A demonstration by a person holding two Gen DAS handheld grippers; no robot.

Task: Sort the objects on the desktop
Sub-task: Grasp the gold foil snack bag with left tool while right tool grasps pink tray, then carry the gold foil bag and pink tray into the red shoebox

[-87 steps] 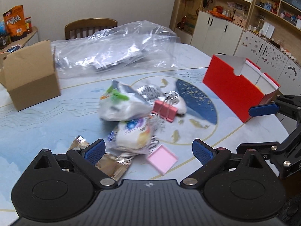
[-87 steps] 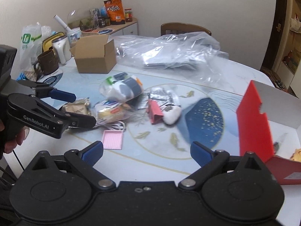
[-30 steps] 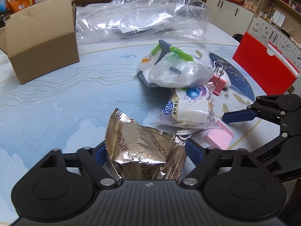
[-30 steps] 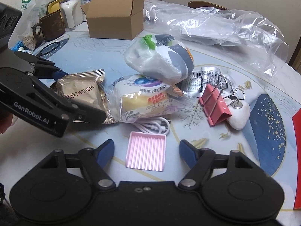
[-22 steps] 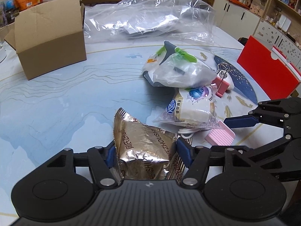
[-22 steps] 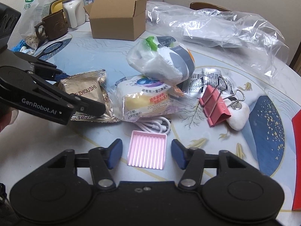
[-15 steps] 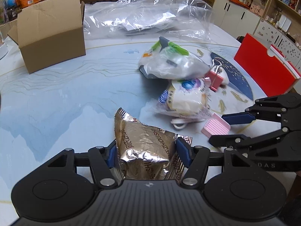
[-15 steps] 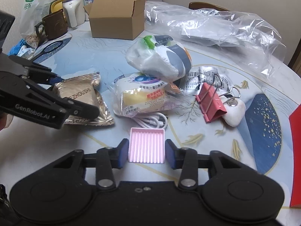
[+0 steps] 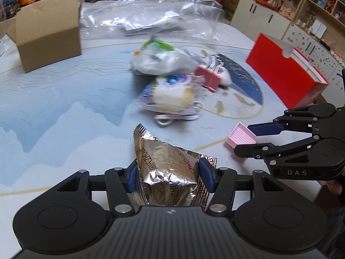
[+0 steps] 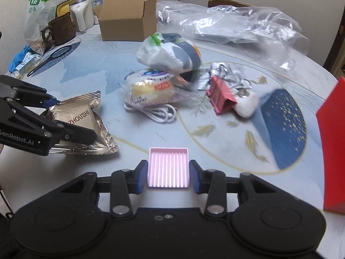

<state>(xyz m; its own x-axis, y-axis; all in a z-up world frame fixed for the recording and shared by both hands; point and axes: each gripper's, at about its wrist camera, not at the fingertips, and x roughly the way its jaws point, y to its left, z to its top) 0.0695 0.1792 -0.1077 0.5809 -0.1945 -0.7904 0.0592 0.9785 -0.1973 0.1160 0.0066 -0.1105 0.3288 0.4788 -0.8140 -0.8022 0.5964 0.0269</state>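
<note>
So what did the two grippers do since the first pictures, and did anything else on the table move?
The left gripper came in around the gold foil snack packet; its jaws are closing on it. The right gripper shut on the pink ridged tray. Both items have come away from the pile. The cardboard box, red box, pink binder clip and white cable stayed put.
</note>
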